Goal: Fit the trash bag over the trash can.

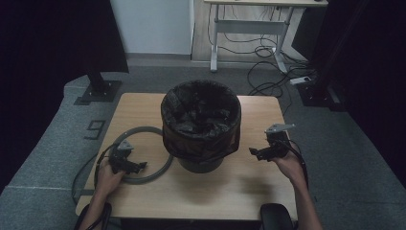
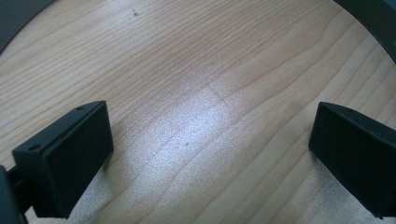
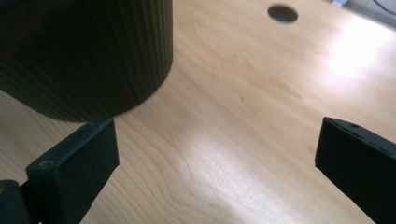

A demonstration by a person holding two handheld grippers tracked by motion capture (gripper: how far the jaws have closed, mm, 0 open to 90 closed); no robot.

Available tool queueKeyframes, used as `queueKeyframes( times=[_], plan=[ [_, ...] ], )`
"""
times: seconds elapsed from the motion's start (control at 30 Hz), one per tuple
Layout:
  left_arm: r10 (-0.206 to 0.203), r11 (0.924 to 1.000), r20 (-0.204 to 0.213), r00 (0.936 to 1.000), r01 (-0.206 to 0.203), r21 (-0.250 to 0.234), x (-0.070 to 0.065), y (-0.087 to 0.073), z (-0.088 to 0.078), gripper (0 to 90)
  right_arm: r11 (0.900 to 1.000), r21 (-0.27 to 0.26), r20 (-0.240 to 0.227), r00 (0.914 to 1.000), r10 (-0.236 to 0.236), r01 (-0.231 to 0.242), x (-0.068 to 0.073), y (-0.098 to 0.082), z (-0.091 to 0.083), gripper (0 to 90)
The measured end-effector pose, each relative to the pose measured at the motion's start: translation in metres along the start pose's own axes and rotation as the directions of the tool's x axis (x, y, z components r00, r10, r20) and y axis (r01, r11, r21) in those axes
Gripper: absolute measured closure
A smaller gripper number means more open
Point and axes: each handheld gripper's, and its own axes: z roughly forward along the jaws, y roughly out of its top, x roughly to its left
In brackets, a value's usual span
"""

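The desk (image 1: 239,187) is a pale wooden slab with rounded corners and a fine, wavy grain; light glares off it in soft patches, and a small round hole (image 3: 283,13) is cut through it toward one edge. At its middle stands the bin (image 1: 201,160), a dark cylinder whose wall is finely ribbed from top to bottom, as the right gripper view shows. A crinkled, glossy black plastic bag (image 1: 200,115) lines it and is folded out over the rim, hanging in loose creases down the upper wall. To the left of the bin, flat on the desk, lies a thin grey ring (image 1: 155,176), smooth and circular, touching the bin's foot or very near it.

The left gripper (image 1: 142,166) sits low over the ring's near arc, its blocky matt black fingers (image 2: 70,158) spread wide with bare wood between them. The right gripper (image 1: 252,151) hovers just right of the bin, fingers (image 3: 79,168) likewise wide apart, holding nothing.
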Motion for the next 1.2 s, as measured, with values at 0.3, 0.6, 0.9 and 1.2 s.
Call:
queueKeyframes(
  times=[0.3, 0.6, 0.9, 1.2],
  plan=[
    [-0.001, 1.0000, 0.000, 1.0000, 0.001, 0.000, 0.000, 0.000, 0.000, 0.0, 0.999, 0.015, 0.034, 0.9988, 0.036, -0.036, 0.005, -0.037, 0.022, 0.0],
    [-0.003, 1.0000, -0.002, 1.0000, 0.003, 0.000, 0.000, 0.000, 0.000, 0.0, 0.996, 0.084, 0.067, 0.9975, 0.023, -0.028, 0.010, -0.065, 0.046, 0.0],
    [-0.004, 1.0000, -0.003, 1.0000, 0.004, -0.001, 0.000, 0.000, 0.000, 0.0, 0.995, 0.047, 0.041, 0.9954, 0.087, -0.089, 0.007, -0.084, 0.061, 0.0],
    [-0.007, 1.0000, -0.006, 1.0000, 0.007, -0.002, 0.000, 0.000, 0.000, 0.0, 0.994, 0.045, 0.054, 0.9938, 0.097, -0.099, 0.007, -0.082, 0.064, 0.0]
  ],
)
